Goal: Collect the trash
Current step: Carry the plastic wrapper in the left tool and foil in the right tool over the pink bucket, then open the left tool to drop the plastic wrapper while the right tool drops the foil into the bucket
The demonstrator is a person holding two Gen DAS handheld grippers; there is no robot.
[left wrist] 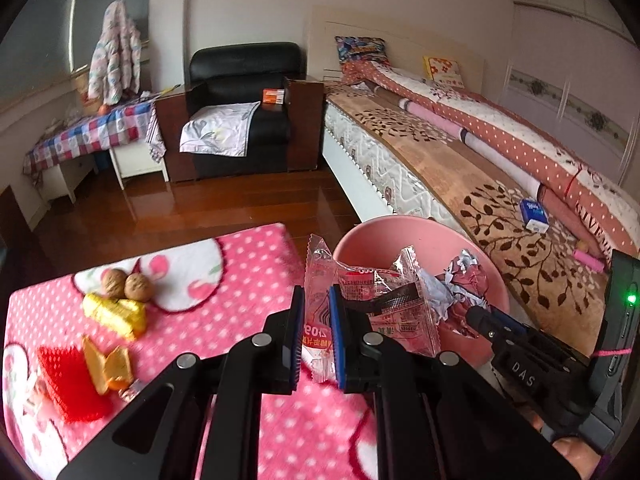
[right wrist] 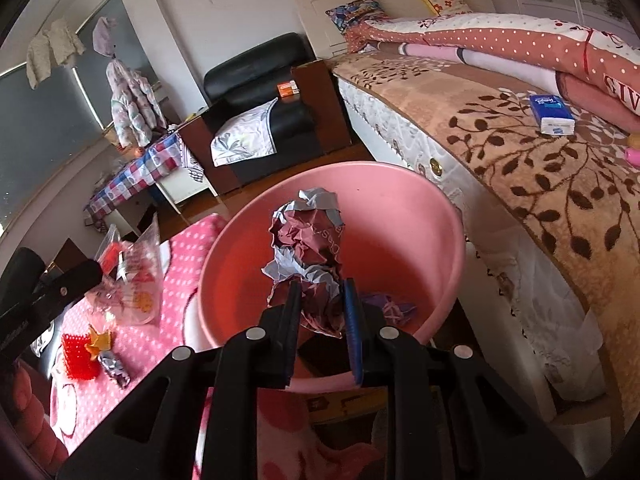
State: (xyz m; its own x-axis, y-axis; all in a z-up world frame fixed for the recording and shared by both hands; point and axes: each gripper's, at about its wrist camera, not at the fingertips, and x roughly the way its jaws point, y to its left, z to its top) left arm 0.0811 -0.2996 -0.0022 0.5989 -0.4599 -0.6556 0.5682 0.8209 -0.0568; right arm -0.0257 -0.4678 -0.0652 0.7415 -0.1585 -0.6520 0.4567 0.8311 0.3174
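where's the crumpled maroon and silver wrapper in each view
Left wrist: the crumpled wrapper is right of centre, above the pink basin, pinched by the right gripper.
Right wrist: it fills the centre, over the basin, between this gripper's fingers.
Shared landmark: the black armchair.

The basin (right wrist: 400, 216) stands right of the cloth-covered surface (left wrist: 224, 264), with the bed (left wrist: 500, 184) to its right. Two walnuts (left wrist: 127, 285), a wrapped block (left wrist: 114, 315) and peel pieces (left wrist: 108, 364) lie on the surface. The armchair (left wrist: 240, 112) stands behind, against the wall.
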